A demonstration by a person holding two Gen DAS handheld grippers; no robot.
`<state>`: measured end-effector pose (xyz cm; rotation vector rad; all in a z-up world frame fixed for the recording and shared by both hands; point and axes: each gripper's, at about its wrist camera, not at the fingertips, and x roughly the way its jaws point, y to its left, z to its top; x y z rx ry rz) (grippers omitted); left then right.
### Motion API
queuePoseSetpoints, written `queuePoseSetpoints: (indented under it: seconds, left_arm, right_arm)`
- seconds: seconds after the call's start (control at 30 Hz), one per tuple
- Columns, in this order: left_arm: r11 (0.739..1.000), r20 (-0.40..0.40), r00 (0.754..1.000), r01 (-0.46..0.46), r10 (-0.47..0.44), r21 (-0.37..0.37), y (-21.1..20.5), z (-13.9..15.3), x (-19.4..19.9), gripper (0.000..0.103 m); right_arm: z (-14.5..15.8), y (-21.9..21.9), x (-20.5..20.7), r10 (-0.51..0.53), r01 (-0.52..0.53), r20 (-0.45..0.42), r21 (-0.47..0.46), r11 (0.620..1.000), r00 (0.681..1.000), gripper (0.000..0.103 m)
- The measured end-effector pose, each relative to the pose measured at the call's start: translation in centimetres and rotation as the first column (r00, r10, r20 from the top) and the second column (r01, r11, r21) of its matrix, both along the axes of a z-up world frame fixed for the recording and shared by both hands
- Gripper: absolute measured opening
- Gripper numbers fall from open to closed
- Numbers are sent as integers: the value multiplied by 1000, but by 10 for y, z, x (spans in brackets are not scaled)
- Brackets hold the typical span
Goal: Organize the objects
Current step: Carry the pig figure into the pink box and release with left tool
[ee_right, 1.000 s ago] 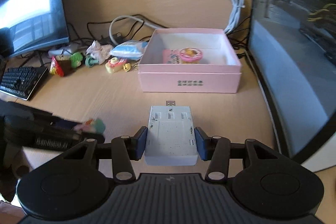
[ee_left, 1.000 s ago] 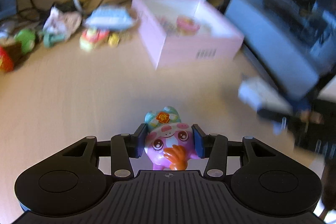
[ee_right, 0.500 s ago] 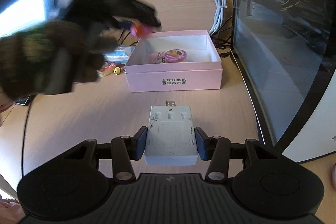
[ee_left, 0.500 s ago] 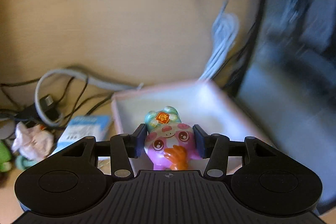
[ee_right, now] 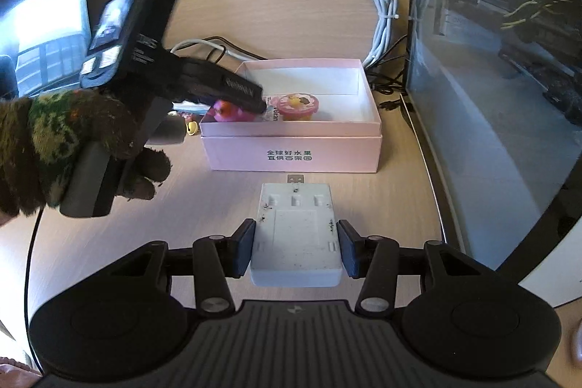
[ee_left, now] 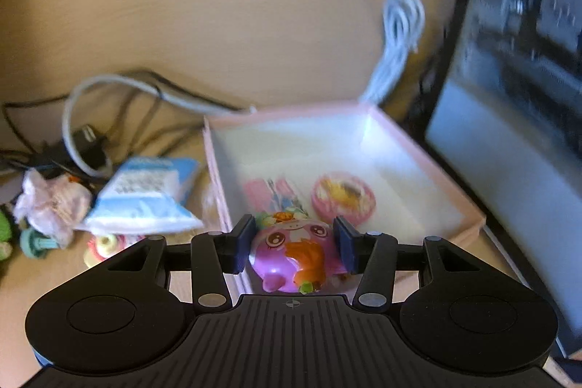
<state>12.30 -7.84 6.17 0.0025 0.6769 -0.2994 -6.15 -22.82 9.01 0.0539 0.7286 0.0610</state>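
Your left gripper (ee_left: 294, 242) points downward, its jaws parted with visible gaps beside the toy between them. Your gloved left hand (ee_right: 69, 148) wraps its handle. Your right gripper (ee_right: 295, 248) clamps a flat white block, angled down.

Purple toy (ee_left: 291, 255), tilted back, inside the open pink box's (ee_right: 291, 155) left front corner; round pink case (ee_left: 342, 197) behind it; white charger (ee_right: 296, 235) before the box.
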Motion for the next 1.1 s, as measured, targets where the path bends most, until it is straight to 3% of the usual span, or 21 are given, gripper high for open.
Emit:
queuePoseSetpoints:
  seconds: [0.13, 0.23, 0.3, 0.4, 0.47, 0.53, 0.6, 0.63, 0.73, 0.87, 0.97, 1.1]
  left_arm:
    - [996, -7, 998, 69, -69, 62, -4, -1, -3, 54]
    - [986, 40, 994, 92, -98, 137, -11, -1, -11, 54]
    - [989, 82, 994, 57, -69, 135, -9, 1, -17, 54]
    - [996, 216, 976, -9, -11, 90, -1, 9, -27, 54]
    - [997, 234, 972, -6, -11, 72, 0, 14, -24, 54]
    - [996, 205, 978, 28, -46, 88, -5, 15, -15, 54]
    - [981, 83, 991, 90, -106, 173, -19, 4, 3, 54]
    - [975, 59, 992, 95, -109, 200, -23, -1, 7, 54]
    - [973, 19, 995, 96, -102, 210, -27, -14, 12, 53]
    - [975, 18, 996, 83, -89, 206, -30, -13, 13, 53]
    - [985, 102, 993, 39, -57, 165, -22, -6, 4, 53]
    - [974, 21, 992, 120, -126, 191, -25, -15, 5, 54]
  right_arm:
    - [-4, -3, 3, 8, -8, -8, -2, 1000, 1000, 47]
    - [-7, -2, 8, 12, -12, -10, -13, 1000, 1000, 47]
    - [-6, 0, 9, 17, -17, -4, -21, 1000, 1000, 47]
    - [-5, 4, 9, 20, -20, -3, -29, 999, 1000, 47]
    - [-5, 4, 8, 18, -18, -10, -29, 999, 1000, 47]
    - [-6, 4, 7, 15, -16, -19, -29, 999, 1000, 47]
    - [-7, 5, 5, 13, -14, -26, -30, 999, 1000, 47]
    - [-7, 5, 4, 12, -12, -29, -29, 1000, 1000, 47]
    - [-7, 6, 2, 8, -9, -29, -33, 999, 1000, 47]
    - [-8, 3, -1, -6, 5, -33, -31, 1000, 999, 47]
    - [-11, 1, -2, -16, 14, -43, -36, 999, 999, 47]
    - [-15, 0, -2, -18, 17, -53, -25, 1000, 998, 47]
